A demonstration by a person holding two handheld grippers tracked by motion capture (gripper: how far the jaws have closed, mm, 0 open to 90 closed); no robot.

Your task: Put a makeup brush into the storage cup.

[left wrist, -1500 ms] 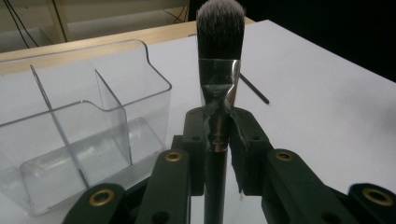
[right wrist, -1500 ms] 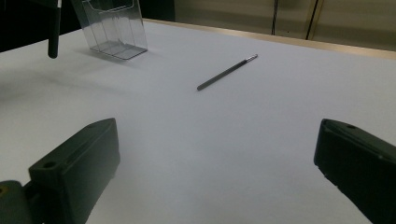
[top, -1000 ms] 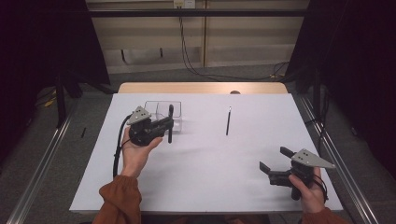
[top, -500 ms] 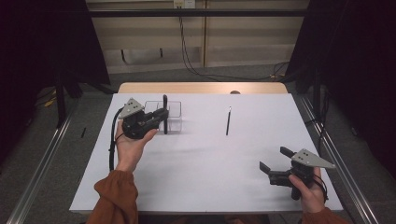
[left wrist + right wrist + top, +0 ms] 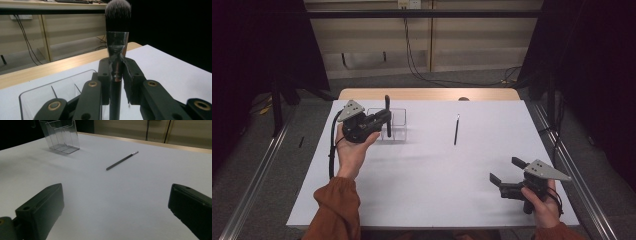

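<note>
The makeup brush (image 5: 117,50) is standing upright, bristles up, just above the clear organizer (image 5: 393,124), clamped by the left gripper (image 5: 384,119). Tilting could be snagging its handle on a divider. The right gripper (image 5: 508,171) is resting wide open, empty, well apart.

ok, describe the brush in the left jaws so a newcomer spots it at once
On the white table, look far left, by the clear organizer. The left gripper holds a makeup brush upright: black handle, silver ferrule, pale-tipped dark bristles. The thin pencil lying mid-table is far slimmer.
</note>
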